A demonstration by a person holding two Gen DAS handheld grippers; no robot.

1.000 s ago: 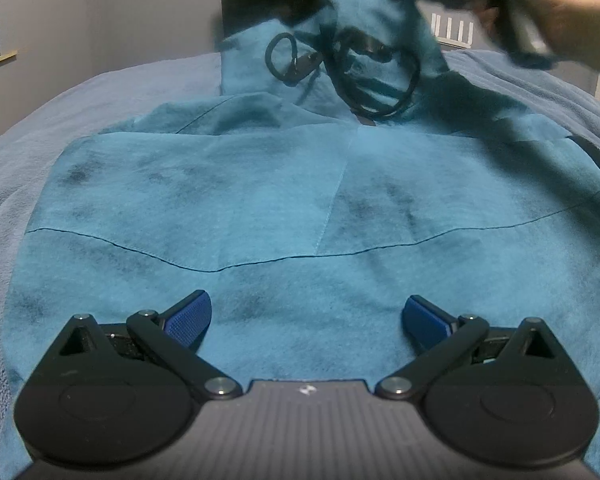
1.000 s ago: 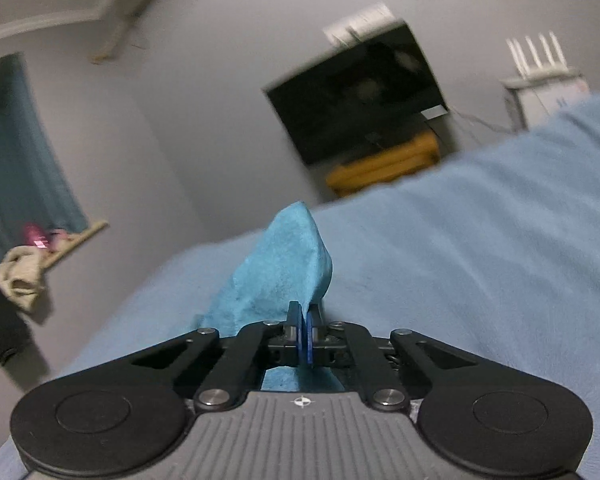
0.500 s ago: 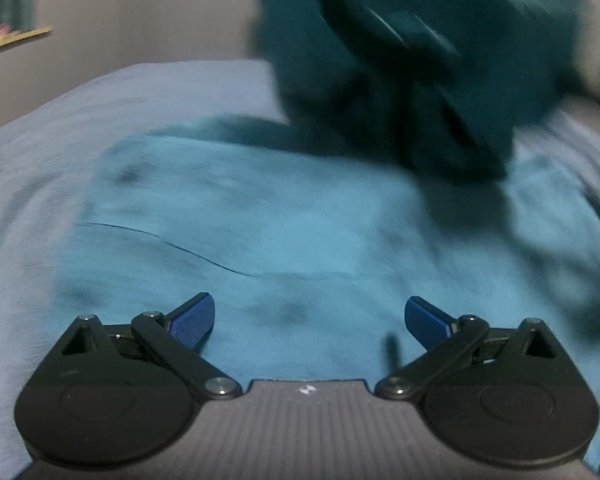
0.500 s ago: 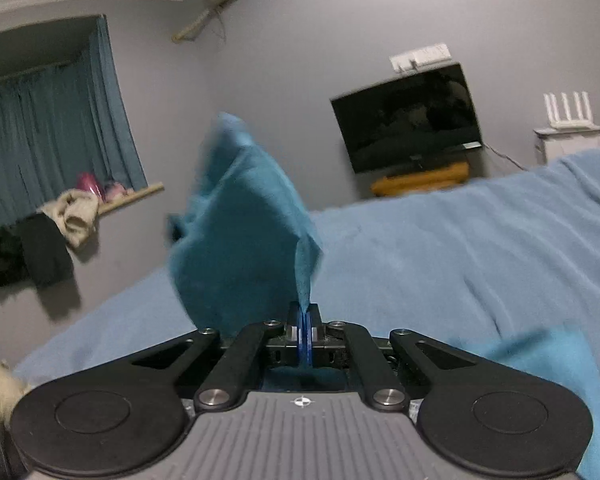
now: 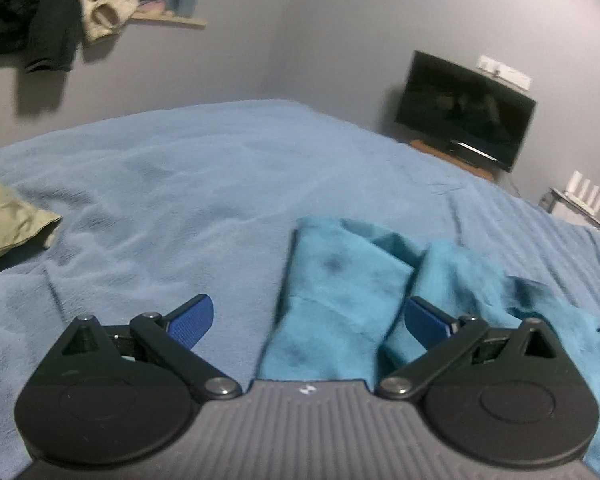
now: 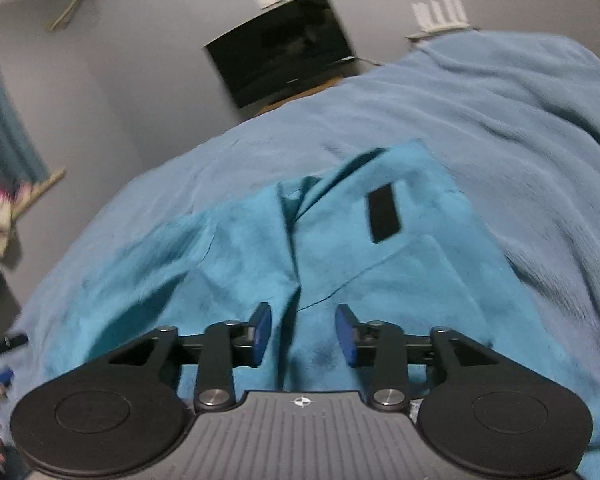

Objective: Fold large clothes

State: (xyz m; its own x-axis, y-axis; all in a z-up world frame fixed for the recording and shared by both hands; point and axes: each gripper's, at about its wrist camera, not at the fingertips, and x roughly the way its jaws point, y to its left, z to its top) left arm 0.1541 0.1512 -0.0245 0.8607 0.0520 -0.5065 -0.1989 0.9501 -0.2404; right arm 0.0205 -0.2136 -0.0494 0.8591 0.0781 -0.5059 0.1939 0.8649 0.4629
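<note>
Lying rumpled on blue blanket [image 6: 500, 128]: teal jacket [image 6: 236, 264], black patch [image 6: 384, 213] up. Soft, limp, light by look; likely to sag and slide when lifted, best pinched at hem or seam. Right gripper [image 6: 303, 334] just opened, nothing between pads, above jacket. Left gripper [image 5: 306, 320] spread wide, empty, at jacket's left edge.

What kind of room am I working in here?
Most likely a bedroom. The teal garment lies on a wide bed covered by a blue blanket, a pillow sits at its edge, and a dark TV stands by the wall.
</note>
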